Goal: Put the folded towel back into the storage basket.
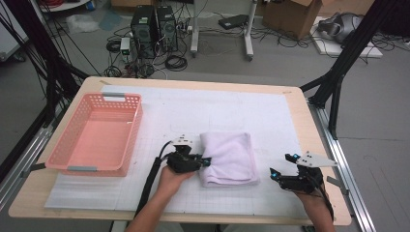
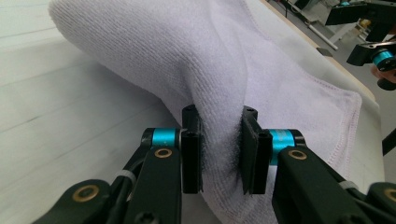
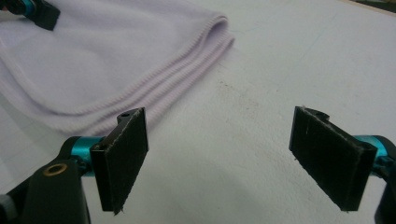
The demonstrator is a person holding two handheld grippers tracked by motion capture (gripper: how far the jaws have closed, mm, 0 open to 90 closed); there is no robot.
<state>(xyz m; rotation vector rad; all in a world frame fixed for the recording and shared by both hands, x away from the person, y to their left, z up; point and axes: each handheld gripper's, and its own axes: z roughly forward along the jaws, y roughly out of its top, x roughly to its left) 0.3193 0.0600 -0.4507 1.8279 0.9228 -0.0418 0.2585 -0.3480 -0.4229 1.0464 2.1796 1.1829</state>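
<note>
Right gripper (image 1: pixel 279 175) near front table edge, jaws spread wide, nothing between, just right of towel. Left gripper (image 1: pixel 207 161) clamps left edge of folded white towel (image 1: pixel 231 158) (thick fold bunched between pads). Towel lies on white gridded mat (image 1: pixel 270 121), table middle. Pink basket (image 1: pixel 96 133) sits farther left.

No words, labels or numbers can be read anywhere — nothing legible.
</note>
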